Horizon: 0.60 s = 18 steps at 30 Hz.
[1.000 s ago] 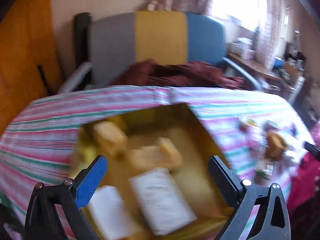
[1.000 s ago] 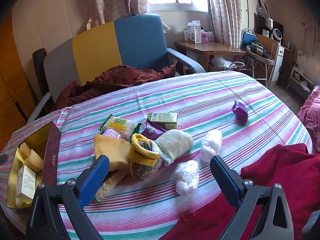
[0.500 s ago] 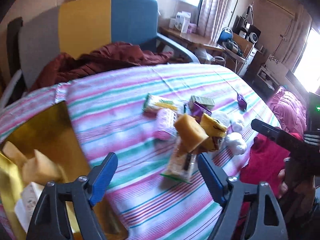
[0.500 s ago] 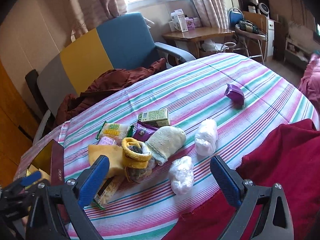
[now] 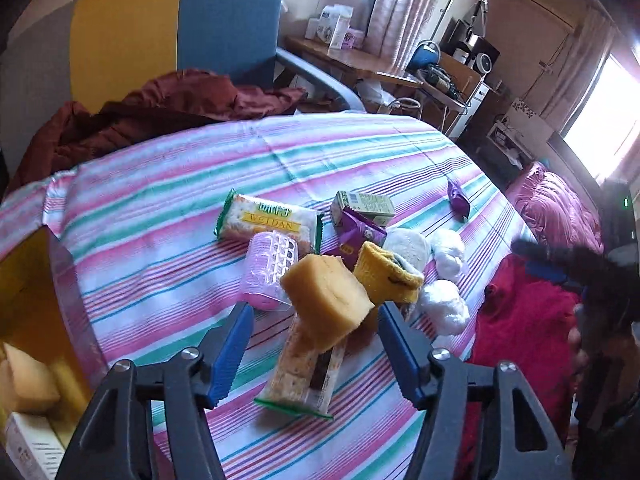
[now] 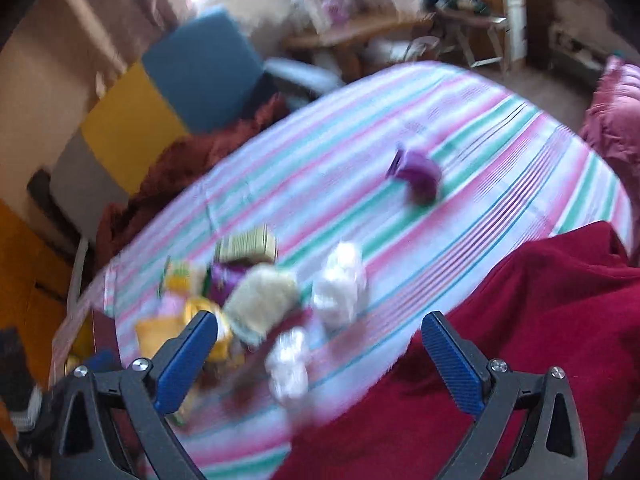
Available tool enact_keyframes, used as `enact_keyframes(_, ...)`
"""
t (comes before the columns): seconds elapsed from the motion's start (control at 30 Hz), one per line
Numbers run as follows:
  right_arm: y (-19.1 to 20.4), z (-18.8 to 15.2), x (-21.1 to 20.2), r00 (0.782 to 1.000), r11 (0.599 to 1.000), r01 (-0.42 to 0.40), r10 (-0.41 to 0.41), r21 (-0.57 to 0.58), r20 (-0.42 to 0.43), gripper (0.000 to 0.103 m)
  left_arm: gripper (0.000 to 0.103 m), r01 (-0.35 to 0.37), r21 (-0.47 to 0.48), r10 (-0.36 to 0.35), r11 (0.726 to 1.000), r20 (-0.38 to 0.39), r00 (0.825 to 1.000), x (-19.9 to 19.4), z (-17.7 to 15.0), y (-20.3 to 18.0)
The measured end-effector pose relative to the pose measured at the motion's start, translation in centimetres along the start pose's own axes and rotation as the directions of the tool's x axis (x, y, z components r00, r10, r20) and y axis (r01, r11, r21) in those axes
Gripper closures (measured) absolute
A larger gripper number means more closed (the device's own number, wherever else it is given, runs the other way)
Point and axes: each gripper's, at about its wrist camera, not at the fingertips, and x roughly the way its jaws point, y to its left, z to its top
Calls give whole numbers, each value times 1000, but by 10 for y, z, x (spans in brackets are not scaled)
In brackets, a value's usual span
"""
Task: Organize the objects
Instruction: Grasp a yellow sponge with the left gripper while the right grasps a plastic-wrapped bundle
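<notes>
A pile of small items lies on the striped tablecloth (image 5: 168, 216). My left gripper (image 5: 314, 354) is open and empty, its fingers on either side of a yellow sponge (image 5: 326, 298) that rests on a cracker packet (image 5: 306, 372). Around it lie a pink roller (image 5: 270, 270), a Weidan snack pack (image 5: 266, 220), a green carton (image 5: 364, 204), a yellow sock (image 5: 386, 274) and white plastic wads (image 5: 444, 306). A gold box (image 5: 28, 344) with sponges stands at the left. My right gripper (image 6: 318, 358) is open and empty above the white wads (image 6: 340, 282); its view is blurred.
A purple pouch (image 5: 458, 200) lies alone toward the far right of the table. A red cloth (image 6: 520, 340) covers the near right edge. A grey, yellow and blue chair (image 5: 160, 36) with a maroon jacket (image 5: 160, 116) stands behind the table.
My left gripper swung right from the gold box to the pile and now straddles the yellow sponge. My right gripper turned right and moved in closer, blurring its view.
</notes>
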Motion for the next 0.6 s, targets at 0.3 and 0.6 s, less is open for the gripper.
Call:
enact_keyframes(0.3, 41, -23, 43, 982, 969, -20, -27, -246, -187, 17, 43, 7, -5, -7, 1000, -32, 999, 26, 5, 2)
enact_keyframes(0.6, 41, -23, 76, 952, 966, -1, -77, -257, -295, 30, 57, 44, -3, -44, 999, -59, 997, 48, 14, -1)
